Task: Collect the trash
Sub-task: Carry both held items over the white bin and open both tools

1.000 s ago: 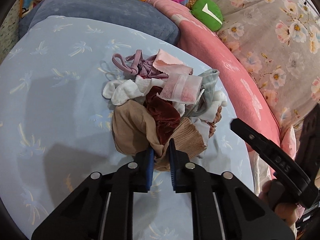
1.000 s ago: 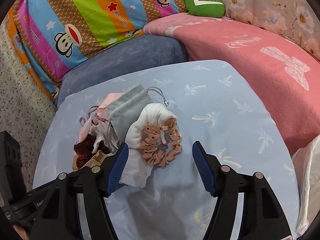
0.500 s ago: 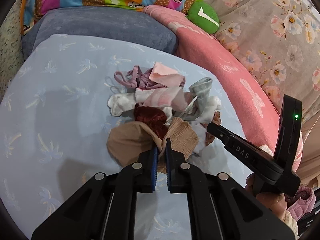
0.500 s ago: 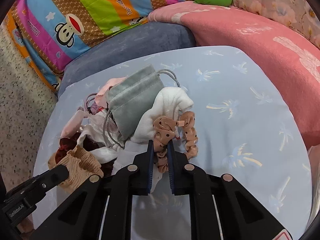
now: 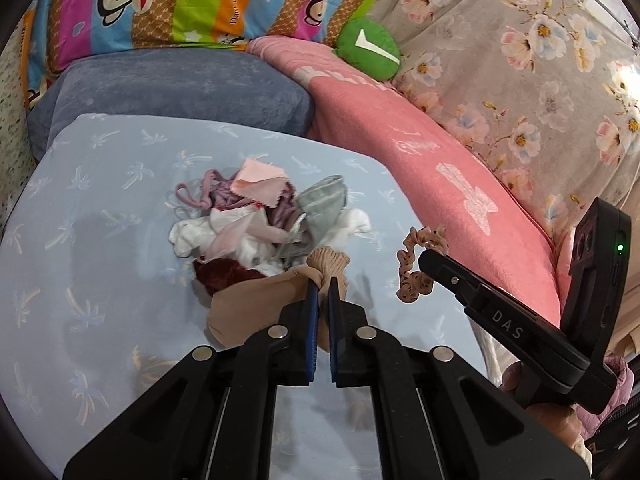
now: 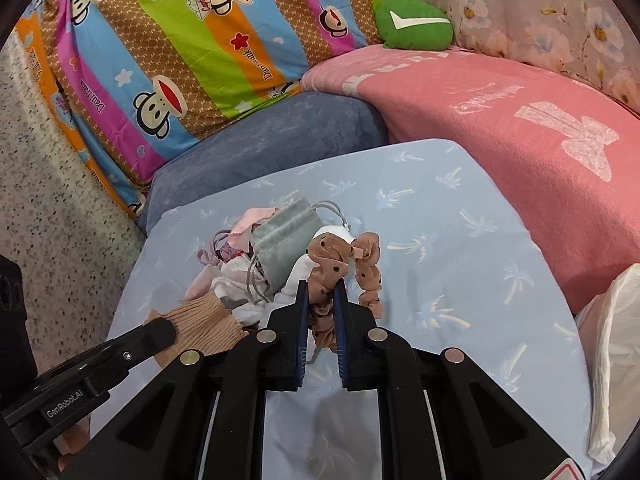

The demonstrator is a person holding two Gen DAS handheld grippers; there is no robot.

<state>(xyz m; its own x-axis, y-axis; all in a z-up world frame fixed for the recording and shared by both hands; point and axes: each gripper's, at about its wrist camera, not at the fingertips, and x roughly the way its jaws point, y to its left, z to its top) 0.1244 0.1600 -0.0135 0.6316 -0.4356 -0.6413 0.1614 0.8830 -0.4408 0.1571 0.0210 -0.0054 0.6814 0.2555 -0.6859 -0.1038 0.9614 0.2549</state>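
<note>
A heap of small cloth scraps (image 5: 256,220) lies on the pale blue palm-print sheet (image 5: 100,208). My left gripper (image 5: 323,285) is shut on a tan ribbed stocking (image 5: 256,300), lifted off the sheet; in the right wrist view the same tan stocking (image 6: 204,320) hangs from the left gripper's tip. My right gripper (image 6: 321,292) is shut on a brown dotted scrunchie (image 6: 340,256), which dangles clear of the heap (image 6: 256,264). The left wrist view shows that scrunchie (image 5: 416,264) hanging from the right gripper (image 5: 424,258).
A grey drawstring pouch (image 6: 286,240), white socks (image 5: 192,236), a dark red velvet piece (image 5: 224,276) and purple straps (image 5: 208,196) stay in the heap. A blue-grey cushion (image 5: 180,88), pink blanket (image 5: 440,160), striped monkey-print quilt (image 6: 180,32), green plush (image 6: 414,24) and a white bag (image 6: 616,340) surround the sheet.
My right gripper closed on the scrunchie and lifted it off the heap. My left gripper rose and drew back with the tan stocking, pulling it away from the dark red piece.
</note>
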